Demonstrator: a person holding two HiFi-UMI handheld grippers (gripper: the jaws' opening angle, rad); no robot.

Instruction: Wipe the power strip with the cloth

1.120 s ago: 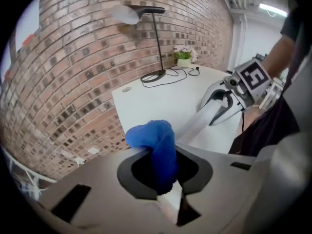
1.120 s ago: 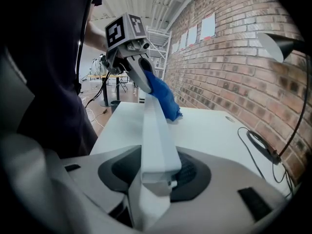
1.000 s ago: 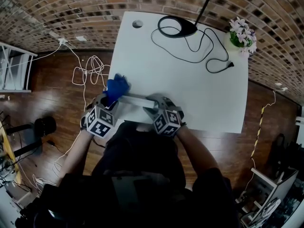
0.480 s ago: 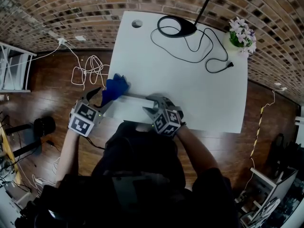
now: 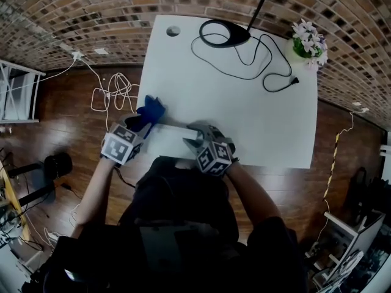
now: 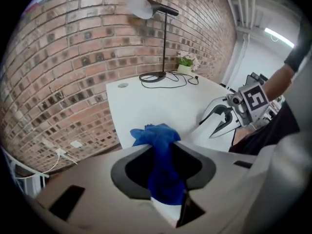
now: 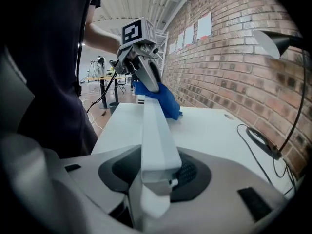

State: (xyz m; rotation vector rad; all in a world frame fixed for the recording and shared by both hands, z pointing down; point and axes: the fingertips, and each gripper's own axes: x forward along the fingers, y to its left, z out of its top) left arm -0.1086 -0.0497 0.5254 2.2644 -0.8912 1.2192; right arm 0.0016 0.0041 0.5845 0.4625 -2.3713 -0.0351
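A long white power strip (image 5: 173, 130) lies across the near edge of the white table (image 5: 244, 102). My right gripper (image 5: 194, 137) is shut on its right end, and the strip (image 7: 156, 130) runs straight out from between the jaws (image 7: 157, 172). A blue cloth (image 5: 150, 111) is bunched over the strip's left end. My left gripper (image 5: 137, 127) has just been closing and now pinches the cloth (image 6: 161, 165) between its pads. In the right gripper view the left gripper (image 7: 144, 69) stands over the cloth (image 7: 163, 101) at the strip's far end.
A black lamp base (image 5: 226, 34) with a looping cable (image 5: 269, 72) sits at the table's far side, and a flower pot (image 5: 308, 41) at the far right corner. White cords (image 5: 113, 90) lie on the wooden floor to the left. A brick wall stands behind.
The left gripper swung out to the left with its jaws wide, then came back and closed on the blue cloth. The right gripper and the strip have not moved.
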